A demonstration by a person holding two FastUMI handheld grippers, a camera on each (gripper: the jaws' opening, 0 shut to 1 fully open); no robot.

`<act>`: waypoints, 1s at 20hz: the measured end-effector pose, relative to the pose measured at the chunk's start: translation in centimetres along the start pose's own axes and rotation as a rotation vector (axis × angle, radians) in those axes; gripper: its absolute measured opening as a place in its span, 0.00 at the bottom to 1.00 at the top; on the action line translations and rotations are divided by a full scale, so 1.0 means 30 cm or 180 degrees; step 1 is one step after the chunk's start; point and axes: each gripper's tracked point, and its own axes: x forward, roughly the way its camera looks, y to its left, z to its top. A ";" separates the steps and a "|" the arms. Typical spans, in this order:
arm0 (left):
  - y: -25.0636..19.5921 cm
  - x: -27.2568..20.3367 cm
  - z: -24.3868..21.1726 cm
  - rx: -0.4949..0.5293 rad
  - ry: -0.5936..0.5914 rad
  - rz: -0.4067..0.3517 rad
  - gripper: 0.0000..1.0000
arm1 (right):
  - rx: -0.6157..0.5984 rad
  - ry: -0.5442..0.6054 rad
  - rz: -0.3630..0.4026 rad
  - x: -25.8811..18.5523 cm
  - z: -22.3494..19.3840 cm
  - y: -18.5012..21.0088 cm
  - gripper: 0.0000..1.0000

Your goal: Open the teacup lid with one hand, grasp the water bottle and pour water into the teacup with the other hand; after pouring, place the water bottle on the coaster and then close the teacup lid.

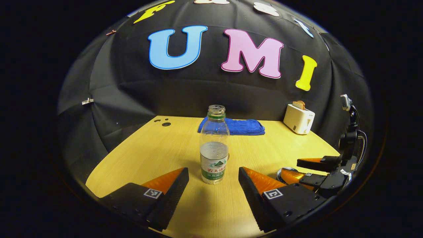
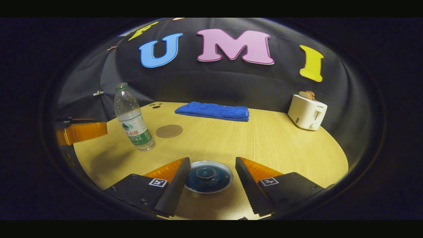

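Wooden table (image 2: 281, 145): bottle (image 2: 134, 120), towel (image 2: 213, 111), toaster (image 2: 306, 112).

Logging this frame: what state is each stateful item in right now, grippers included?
water bottle: upright on the table, uncapped, partly filled
teacup: lid on, between the right gripper's open fingers
coaster: bare, beside the bottle
toaster: bread sticking up from the slot
blue towel: folded flat
left gripper: open, bottle ahead, not gripped
right gripper: open, not gripping
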 end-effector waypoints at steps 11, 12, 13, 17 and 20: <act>0.013 -0.008 -0.016 -0.0025 0.0020 0.0045 0.95 | -0.0048 0.0141 0.0165 0.011 0.005 0.037 0.34; 0.016 -0.008 -0.016 -0.0021 0.0015 0.0047 0.95 | -0.0048 0.0150 0.0172 0.010 0.007 0.039 0.39; 0.015 -0.007 -0.017 -0.0014 0.0011 0.0047 0.95 | -0.0028 0.0159 0.0178 0.011 0.006 0.041 0.33; 0.014 0.002 -0.031 0.0038 -0.0002 -0.0020 0.95 | 0.0035 0.0268 0.0237 0.014 0.006 0.043 0.31; 0.006 0.029 -0.042 -0.0013 0.0026 -0.0084 0.95 | 0.0021 0.0235 0.0275 -0.001 0.041 0.037 0.31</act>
